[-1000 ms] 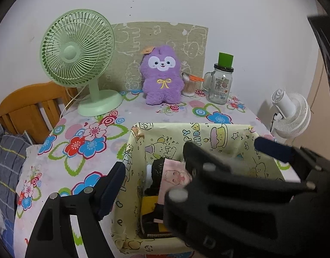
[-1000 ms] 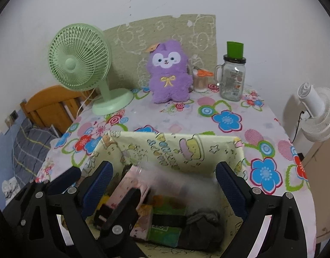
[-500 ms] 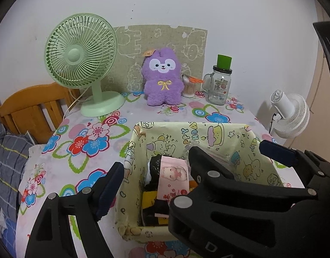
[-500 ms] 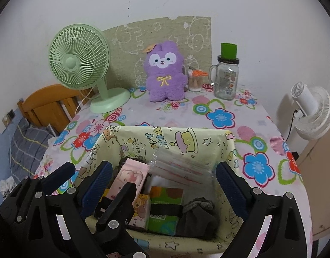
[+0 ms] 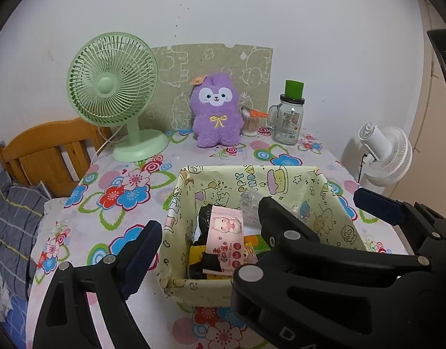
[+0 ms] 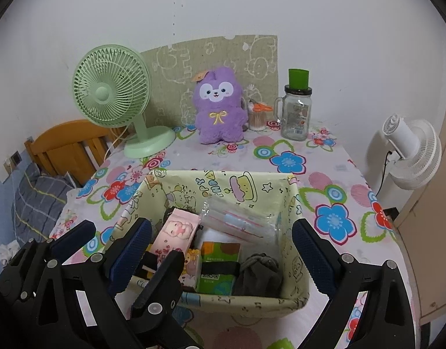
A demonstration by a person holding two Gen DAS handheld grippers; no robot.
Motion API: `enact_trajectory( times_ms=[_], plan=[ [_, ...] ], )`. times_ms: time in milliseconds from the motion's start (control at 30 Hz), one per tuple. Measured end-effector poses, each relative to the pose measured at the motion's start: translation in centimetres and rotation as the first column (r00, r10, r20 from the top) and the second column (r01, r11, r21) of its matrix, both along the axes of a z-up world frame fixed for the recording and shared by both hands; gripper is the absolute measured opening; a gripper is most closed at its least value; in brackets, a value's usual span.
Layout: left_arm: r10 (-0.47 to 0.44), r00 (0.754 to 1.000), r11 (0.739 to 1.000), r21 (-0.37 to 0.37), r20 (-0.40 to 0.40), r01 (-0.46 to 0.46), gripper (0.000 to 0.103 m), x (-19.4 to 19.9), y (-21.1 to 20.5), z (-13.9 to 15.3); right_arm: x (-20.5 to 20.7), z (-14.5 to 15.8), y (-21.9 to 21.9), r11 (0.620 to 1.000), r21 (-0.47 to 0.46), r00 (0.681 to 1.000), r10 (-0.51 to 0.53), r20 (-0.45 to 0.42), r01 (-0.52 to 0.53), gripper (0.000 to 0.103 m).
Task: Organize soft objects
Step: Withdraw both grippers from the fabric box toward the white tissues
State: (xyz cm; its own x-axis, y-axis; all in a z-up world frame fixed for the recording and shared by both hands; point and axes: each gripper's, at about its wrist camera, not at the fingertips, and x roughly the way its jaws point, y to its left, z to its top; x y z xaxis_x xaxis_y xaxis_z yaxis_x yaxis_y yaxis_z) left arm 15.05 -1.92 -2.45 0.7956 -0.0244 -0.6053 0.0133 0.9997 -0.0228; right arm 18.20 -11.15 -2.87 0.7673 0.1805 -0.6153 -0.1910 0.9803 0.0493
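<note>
On the bench (image 6: 333, 157), near its front edge, stands the bin (image 6: 223, 186), a soft yellow fabric box with cartoon prints, and it holds the soft things. Inside it, at the left, a pink pack (image 6: 176, 232) leans upright; a clear bag (image 6: 240, 221) lies tilted against the bin's back wall; a green pack (image 6: 217, 264) stands at the front middle, and a grey sock (image 6: 259, 273) sits bunched in the front right corner. Dark and yellow items lie under the pink pack, too hidden to tell.

The right tongs (image 6: 220, 258) hang over the bin's front with their 2 pads wide apart, nothing between them but air above the contents. The left tongs (image 5: 252, 224) stand just left of the bin's front; their jaws have just been opening and stand apart, clamped on nothing, one pad outside the bin's left wall.

Behind the bin, well apart from it, a purple plush (image 6: 218, 107) sits against a patterned board (image 6: 217, 61). Left of the bin's far side is a green fan (image 6: 112, 87); to the right, a glass jar (image 6: 297, 110). Off the bench, right of the bin, stands a white fan (image 6: 412, 154).
</note>
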Motion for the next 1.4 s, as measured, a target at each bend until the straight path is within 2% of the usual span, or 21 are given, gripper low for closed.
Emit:
enact_trajectory(
  times_ms=[833, 1400],
  plan=[
    [-0.006, 0.997, 1.0, -0.002, 0.074, 0.006, 0.094, -5.1, -1.0, 2.1, -6.0, 2.4, -1.2, 1.0, -0.005, 0.996, -0.025, 0.087, 0.025, 0.099],
    [-0.014, 0.995, 1.0, -0.003, 0.102, 0.014, 0.094, -8.2, -1.2, 2.8, -9.5, 3.1, -1.4, 0.999, -0.008, 0.993, -0.03, 0.111, 0.031, 0.099]
  ],
)
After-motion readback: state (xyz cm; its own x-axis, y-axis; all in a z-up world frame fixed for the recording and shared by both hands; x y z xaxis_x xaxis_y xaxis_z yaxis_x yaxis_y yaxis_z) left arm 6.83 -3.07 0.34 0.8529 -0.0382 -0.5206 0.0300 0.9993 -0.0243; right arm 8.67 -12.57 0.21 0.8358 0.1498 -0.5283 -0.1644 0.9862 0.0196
